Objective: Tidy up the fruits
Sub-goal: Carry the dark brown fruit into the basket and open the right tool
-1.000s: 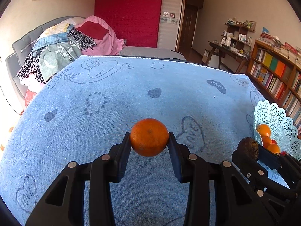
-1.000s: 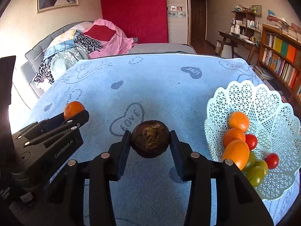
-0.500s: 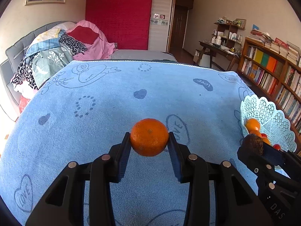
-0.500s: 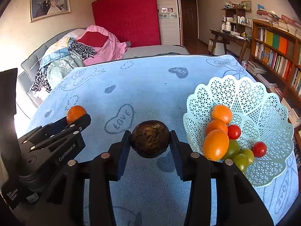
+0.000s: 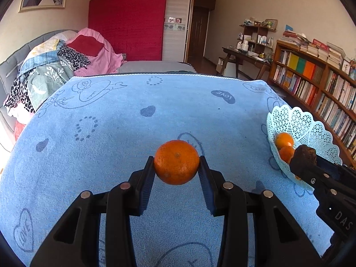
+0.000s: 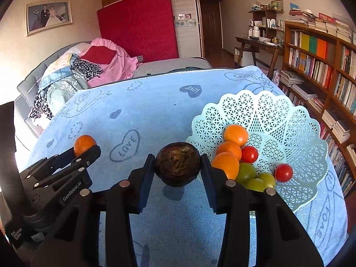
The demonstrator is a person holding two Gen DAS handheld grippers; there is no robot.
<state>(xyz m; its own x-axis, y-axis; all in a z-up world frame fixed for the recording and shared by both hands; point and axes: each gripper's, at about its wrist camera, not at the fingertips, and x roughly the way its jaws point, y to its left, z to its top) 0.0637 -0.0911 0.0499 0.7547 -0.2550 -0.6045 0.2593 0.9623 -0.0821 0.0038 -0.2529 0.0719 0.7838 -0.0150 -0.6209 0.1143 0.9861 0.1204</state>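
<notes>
My left gripper (image 5: 176,166) is shut on an orange (image 5: 176,162), held above the blue towel (image 5: 111,133). In the right wrist view my right gripper (image 6: 176,166) is shut on a dark brown round fruit (image 6: 176,163), just left of the pale lattice basket (image 6: 289,129). The basket holds several oranges (image 6: 235,132), red tomatoes (image 6: 283,172) and green fruits (image 6: 245,172). The left gripper (image 6: 85,150) with its orange (image 6: 83,143) shows at the left of the right wrist view. The right gripper with the brown fruit (image 5: 303,154) shows at the right edge of the left wrist view, in front of the basket (image 5: 300,124).
The blue towel (image 6: 155,111) with heart and "LOVE" prints covers the table. Behind it stands a bed piled with clothes (image 5: 62,66) and a red headboard (image 5: 126,24). Bookshelves (image 6: 322,66) and a desk (image 5: 244,55) line the right wall.
Both grippers have shifted to the right over the towel with their fruits still held. The basket sits closer to the right gripper and further into the left wrist view.
</notes>
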